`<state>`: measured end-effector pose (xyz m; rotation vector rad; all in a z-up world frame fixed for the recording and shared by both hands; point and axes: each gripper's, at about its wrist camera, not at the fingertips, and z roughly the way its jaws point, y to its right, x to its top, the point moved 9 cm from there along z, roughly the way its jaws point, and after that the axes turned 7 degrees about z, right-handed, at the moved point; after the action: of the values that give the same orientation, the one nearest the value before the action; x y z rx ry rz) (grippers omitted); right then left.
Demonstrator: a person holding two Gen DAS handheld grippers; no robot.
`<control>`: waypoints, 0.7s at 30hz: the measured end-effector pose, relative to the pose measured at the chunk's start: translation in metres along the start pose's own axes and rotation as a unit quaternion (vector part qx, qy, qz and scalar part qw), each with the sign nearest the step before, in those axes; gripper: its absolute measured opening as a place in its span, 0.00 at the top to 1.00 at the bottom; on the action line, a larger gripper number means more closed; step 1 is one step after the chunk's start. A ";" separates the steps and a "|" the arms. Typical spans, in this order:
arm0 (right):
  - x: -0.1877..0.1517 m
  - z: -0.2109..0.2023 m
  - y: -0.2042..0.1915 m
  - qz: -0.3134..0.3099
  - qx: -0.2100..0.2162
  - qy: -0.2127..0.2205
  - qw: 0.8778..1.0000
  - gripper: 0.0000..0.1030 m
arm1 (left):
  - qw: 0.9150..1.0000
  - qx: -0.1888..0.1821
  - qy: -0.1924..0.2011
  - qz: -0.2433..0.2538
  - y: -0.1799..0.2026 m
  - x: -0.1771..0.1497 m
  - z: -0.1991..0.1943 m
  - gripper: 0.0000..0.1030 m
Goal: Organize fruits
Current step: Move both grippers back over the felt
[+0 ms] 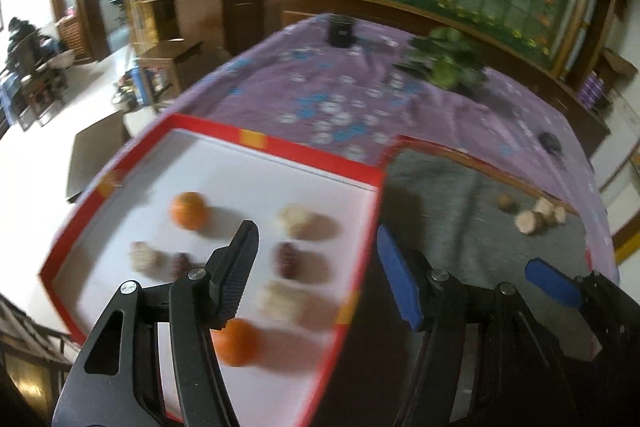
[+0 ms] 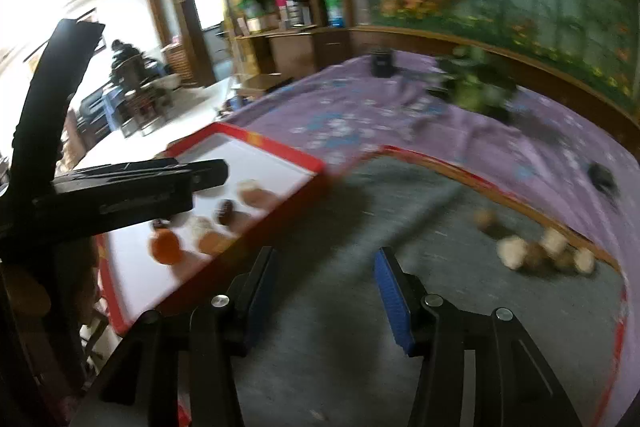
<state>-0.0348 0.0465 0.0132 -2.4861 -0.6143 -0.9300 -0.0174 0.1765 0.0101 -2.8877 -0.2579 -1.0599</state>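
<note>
A red-rimmed white tray (image 1: 280, 143) holds two oranges (image 1: 188, 209) (image 1: 238, 343), pale lumpy fruits (image 1: 294, 221) and dark red ones (image 1: 290, 261), all blurred. Beside it on the right lies a red box with a grey floor (image 1: 452, 195). Several pale round fruits (image 1: 528, 221) sit in its far right corner. My left gripper (image 1: 316, 231) is open over the tray's right rim with nothing between its fingers. My right gripper (image 2: 325, 255) is open and empty over the grey floor, short of the pale fruits (image 2: 512, 253). The left gripper (image 2: 120, 187) crosses the tray (image 2: 276, 147) in the right wrist view.
Both containers rest on a purple flowered cloth (image 1: 344, 95). A green leafy plant (image 1: 448, 63) and a black box (image 1: 340, 31) stand at the far edge, and a small dark object (image 1: 550, 143) lies at the right. Wooden cabinets and a seated person (image 1: 24, 39) are far left.
</note>
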 end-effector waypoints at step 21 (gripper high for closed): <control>-0.040 -0.058 0.185 0.129 -0.096 0.021 0.987 0.52 | 0.987 -0.114 -0.072 0.083 0.170 0.022 0.081 0.40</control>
<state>0.0070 -0.1453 -0.0153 -2.6263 -0.1894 -0.9755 0.0801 0.0210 -0.0362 -3.1233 0.1064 -0.9096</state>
